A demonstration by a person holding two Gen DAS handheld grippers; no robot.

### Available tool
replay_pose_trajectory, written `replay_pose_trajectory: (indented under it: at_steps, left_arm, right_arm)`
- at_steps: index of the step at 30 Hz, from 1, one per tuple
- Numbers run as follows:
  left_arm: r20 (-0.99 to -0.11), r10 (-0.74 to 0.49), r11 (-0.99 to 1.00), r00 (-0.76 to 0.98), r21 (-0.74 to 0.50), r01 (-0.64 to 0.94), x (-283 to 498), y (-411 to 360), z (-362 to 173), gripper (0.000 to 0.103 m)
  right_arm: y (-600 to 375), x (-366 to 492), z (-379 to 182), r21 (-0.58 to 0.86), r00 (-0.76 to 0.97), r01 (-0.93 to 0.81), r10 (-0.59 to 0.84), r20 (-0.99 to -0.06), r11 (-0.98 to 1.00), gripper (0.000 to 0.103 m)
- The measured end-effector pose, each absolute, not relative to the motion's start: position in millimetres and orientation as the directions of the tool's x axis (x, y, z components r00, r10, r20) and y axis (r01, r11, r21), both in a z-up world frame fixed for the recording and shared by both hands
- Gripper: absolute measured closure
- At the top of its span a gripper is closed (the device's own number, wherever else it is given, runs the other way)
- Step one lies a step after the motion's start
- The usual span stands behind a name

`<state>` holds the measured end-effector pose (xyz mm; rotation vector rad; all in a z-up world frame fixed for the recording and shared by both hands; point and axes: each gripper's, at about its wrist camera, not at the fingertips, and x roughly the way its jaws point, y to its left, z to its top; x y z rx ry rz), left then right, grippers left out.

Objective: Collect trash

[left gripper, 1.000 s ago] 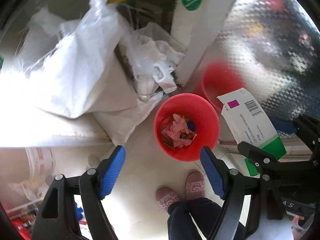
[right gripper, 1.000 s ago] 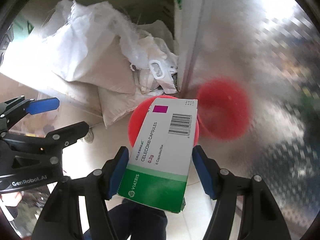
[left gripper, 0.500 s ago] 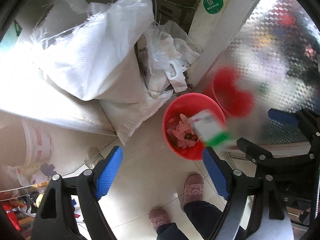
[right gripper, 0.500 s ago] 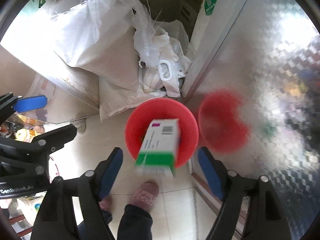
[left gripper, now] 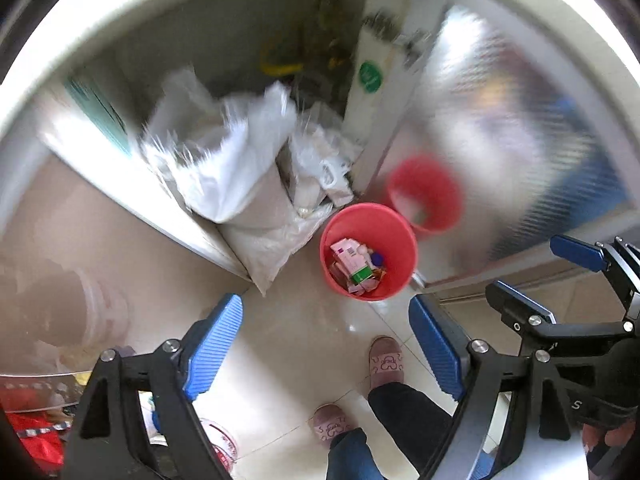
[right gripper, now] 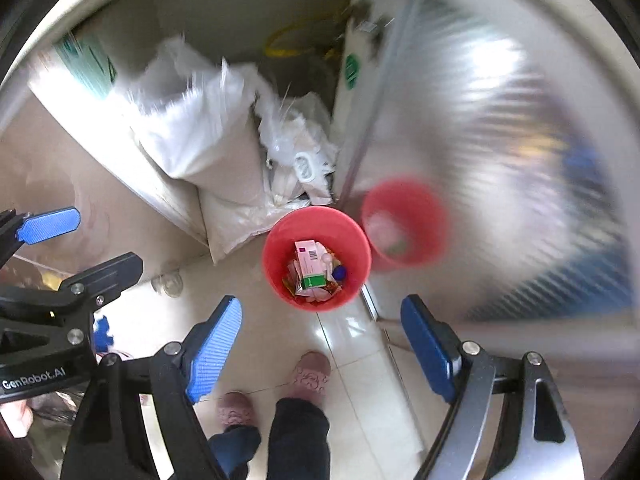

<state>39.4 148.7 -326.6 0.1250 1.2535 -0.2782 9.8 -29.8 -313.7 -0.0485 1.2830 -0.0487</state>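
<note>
A red trash bucket (left gripper: 394, 232) stands on the tiled floor beside a metal door; it also shows in the right wrist view (right gripper: 280, 236). Inside it lies a white and green medicine box (left gripper: 350, 260), also in the right wrist view (right gripper: 310, 266), on top of pink wrappers and a blue cap. My left gripper (left gripper: 326, 344) is open and empty, high above the floor. My right gripper (right gripper: 318, 344) is open and empty, above and in front of the bucket. Each gripper shows at the edge of the other's view.
White woven sacks (left gripper: 236, 172) and plastic bags (right gripper: 296, 148) are piled in the corner behind the bucket. The shiny metal door (right gripper: 500, 160) on the right reflects the bucket. The person's feet in pink slippers (right gripper: 310, 372) stand below the grippers.
My right gripper opened and let go of the medicine box, which fell into the red bucket. Both grippers have risen away from the bucket, which now looks smaller.
</note>
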Motion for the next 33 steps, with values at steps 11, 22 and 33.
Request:
replay_pose_trajectory:
  at_steps: [11, 22, 33]
  left_arm:
    - [-0.862, -0.223, 0.933, 0.455, -0.054, 0.356, -33, 148, -134, 0.018]
    - [-0.752, -0.325, 0.902, 0.573, -0.065, 0.427, -76, 144, -25, 0.019]
    - [-0.665, -0.344, 0.899, 0.663, -0.03, 0.436, -93, 137, 33, 0.019]
  right_arm:
    - [-31, -75, -123, -0.107, 0.491, 0.201, -0.195, -0.849, 0.974, 0.02]
    - [-32, -123, -26, -0.137, 0.614, 0.306, -0.305, -0.728, 0.942, 0.02]
    - [-30, -141, 17, -0.13, 0.693, 0.342, -0.343, -0.634, 0.931, 0.02]
